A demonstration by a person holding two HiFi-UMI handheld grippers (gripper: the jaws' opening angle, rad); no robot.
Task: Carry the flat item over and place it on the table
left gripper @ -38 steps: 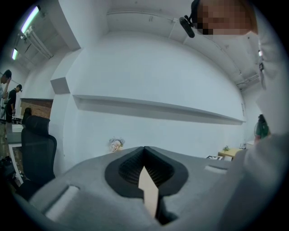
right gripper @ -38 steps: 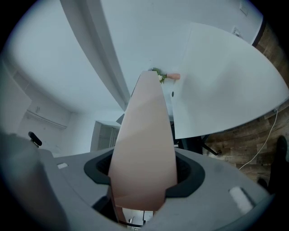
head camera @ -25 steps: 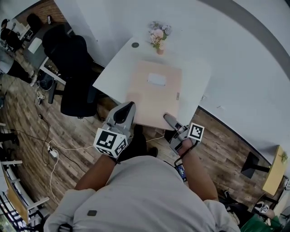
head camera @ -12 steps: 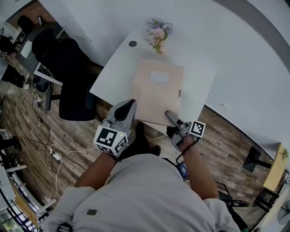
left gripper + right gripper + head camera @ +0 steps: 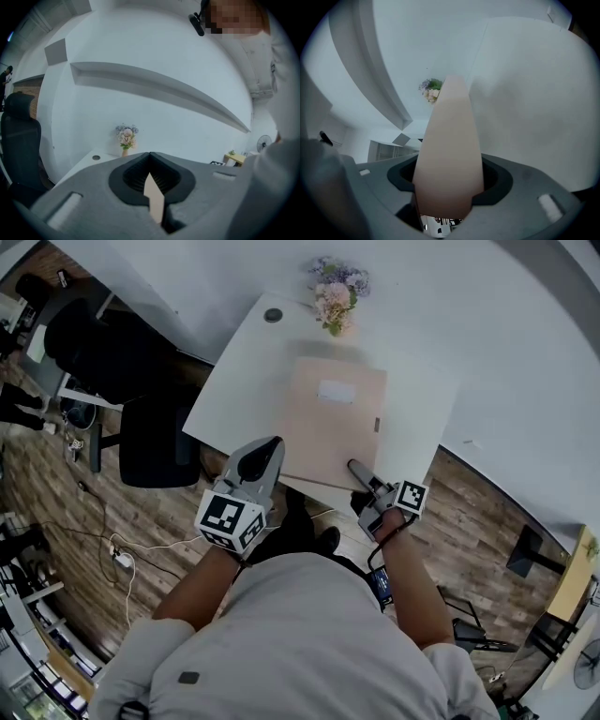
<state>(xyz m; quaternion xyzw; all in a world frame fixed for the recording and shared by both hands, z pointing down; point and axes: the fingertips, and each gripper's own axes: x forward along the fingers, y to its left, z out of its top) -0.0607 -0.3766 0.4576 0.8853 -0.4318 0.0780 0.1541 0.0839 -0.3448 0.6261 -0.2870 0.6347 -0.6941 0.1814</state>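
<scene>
The flat item (image 5: 333,423) is a beige board with a pale label, held level over the white table (image 5: 239,381); its near edge overhangs the table's front. Whether it touches the tabletop I cannot tell. My left gripper (image 5: 272,448) is shut on the near left edge, and a thin beige sliver (image 5: 153,199) shows between its jaws (image 5: 151,183). My right gripper (image 5: 356,467) is shut on the near right edge. In the right gripper view the board (image 5: 447,140) runs out from the jaws (image 5: 447,187) toward the wall.
A vase of flowers (image 5: 336,301) stands at the table's far edge just beyond the board, with a small dark round disc (image 5: 273,315) to its left. A black office chair (image 5: 141,399) stands left of the table. Cables (image 5: 117,554) lie on the wood floor. A small yellow table (image 5: 574,573) is far right.
Both grippers keep their hold on the board. They and the board have edged slightly forward toward the flowers, and the view has drifted a little.
</scene>
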